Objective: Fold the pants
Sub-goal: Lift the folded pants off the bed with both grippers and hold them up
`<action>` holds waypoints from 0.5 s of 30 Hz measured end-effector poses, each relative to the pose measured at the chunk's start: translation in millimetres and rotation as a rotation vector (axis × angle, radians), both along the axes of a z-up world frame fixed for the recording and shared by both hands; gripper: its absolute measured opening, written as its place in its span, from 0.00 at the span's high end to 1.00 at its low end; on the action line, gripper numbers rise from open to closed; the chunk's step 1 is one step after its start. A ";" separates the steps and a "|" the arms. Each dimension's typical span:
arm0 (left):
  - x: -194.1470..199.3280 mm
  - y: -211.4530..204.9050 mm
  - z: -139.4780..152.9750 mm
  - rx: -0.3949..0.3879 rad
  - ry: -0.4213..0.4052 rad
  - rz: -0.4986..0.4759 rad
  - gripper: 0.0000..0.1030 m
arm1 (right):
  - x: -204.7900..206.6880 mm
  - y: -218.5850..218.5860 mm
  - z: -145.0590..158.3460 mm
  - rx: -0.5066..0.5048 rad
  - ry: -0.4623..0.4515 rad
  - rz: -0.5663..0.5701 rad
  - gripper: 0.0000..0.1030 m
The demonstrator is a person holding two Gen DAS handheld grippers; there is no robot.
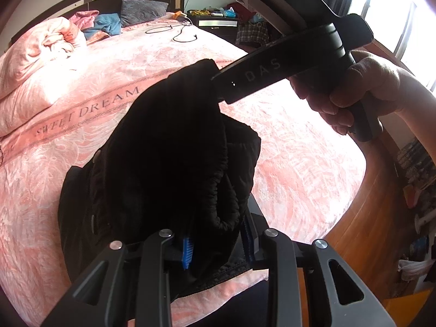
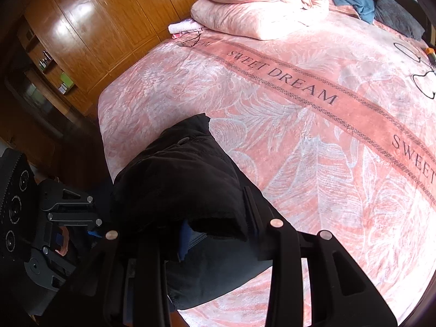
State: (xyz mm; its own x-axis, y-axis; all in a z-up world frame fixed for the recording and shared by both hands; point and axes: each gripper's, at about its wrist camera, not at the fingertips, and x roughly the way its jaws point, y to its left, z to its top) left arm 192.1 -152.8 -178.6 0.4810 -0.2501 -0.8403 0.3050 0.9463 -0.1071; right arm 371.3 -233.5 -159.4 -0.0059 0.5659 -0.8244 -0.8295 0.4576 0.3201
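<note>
1. Black pants (image 1: 169, 147) hang bunched over the near edge of the pink bed (image 1: 286, 136), whose blanket reads "SWEET DREAM".
2. Left claw (image 1: 218, 245) is clamped on the pants.
3. Right claw (image 2: 215, 234), marked "DAS", seemingly grips them too, though dark fabric hides its tips.

blanket (image 1: 286, 141): "SWEET DREAM"; right gripper (image 1: 218, 87): "DAS"; nothing else legible

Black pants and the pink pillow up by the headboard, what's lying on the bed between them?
In the right wrist view, only bare pink bedspread with its SWEET DREAM band lies between the black pants and the pink pillow.
</note>
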 end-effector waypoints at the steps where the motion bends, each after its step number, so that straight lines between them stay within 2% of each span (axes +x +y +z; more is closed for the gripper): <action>1: 0.9 -2.2 -2.6 0.005 0.005 -0.003 0.72 | 0.5 -1.9 -2.9 -0.001 0.003 -0.002 0.68; 15: 13.7 -23.7 -33.4 0.063 0.054 -0.045 0.72 | 10.5 -26.8 -42.7 0.015 0.052 -0.034 0.68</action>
State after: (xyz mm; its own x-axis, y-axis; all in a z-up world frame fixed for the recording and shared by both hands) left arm 205.8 -176.5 -212.1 0.4240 -0.2168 -0.8793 0.3431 0.9370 -0.0656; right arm 381.8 -260.3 -202.0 -0.0295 0.5785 -0.8151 -0.7958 0.4798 0.3694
